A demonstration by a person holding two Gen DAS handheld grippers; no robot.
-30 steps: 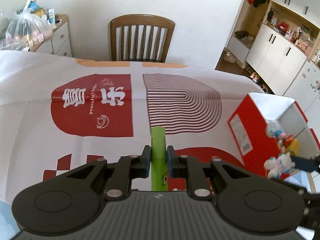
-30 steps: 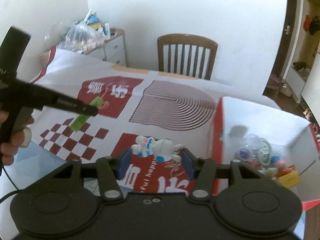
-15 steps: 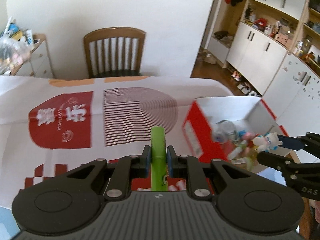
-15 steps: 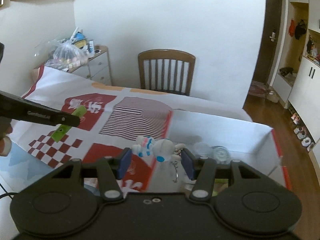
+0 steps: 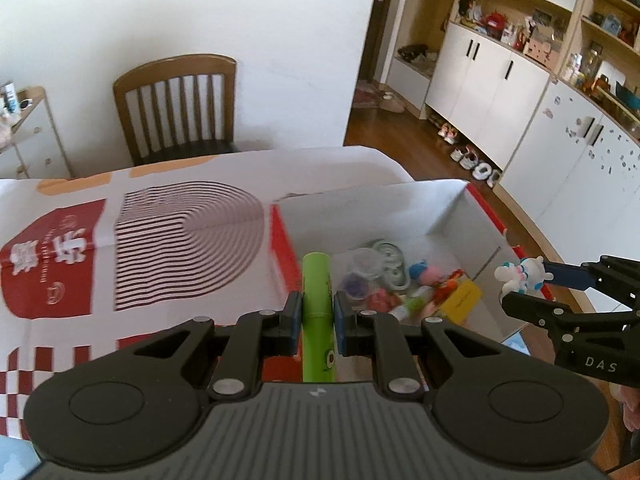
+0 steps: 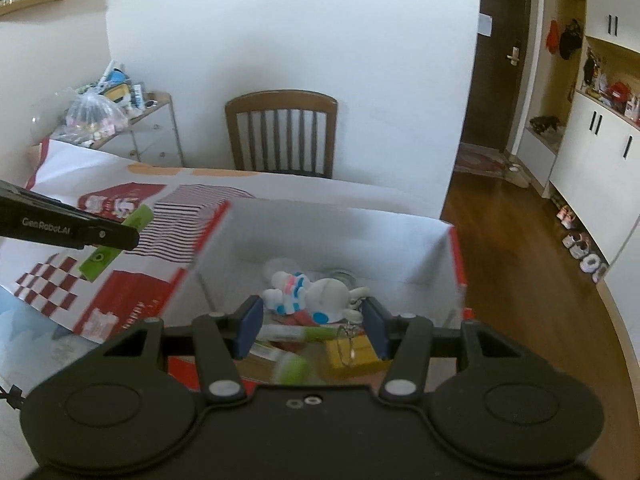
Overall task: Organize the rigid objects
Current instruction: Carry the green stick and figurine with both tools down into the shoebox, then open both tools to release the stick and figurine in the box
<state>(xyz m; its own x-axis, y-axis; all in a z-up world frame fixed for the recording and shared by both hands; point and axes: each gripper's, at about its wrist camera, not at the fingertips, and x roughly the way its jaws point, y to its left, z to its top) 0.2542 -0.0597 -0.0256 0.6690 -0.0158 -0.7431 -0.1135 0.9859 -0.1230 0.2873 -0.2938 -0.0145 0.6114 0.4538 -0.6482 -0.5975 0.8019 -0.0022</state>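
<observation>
two grippers each carry one thing. the left gripper point(image 5: 314, 316) is clamped on a green tube point(image 5: 317, 312), whose long axis runs straight out along the fingers, far tip tilted down over the near left wall of the red-sided box point(image 5: 280, 240). the right gripper point(image 6: 312, 322) is clamped on a white toy figure point(image 6: 308, 294) lying crosswise between its blue pads, held above the box's open inside, pointing down into it. small toys lie on the box floor. the box sits near the tabletop's point(image 5: 180, 216) right edge; a wooden chair point(image 5: 176, 104) stands beyond the far edge.
</observation>
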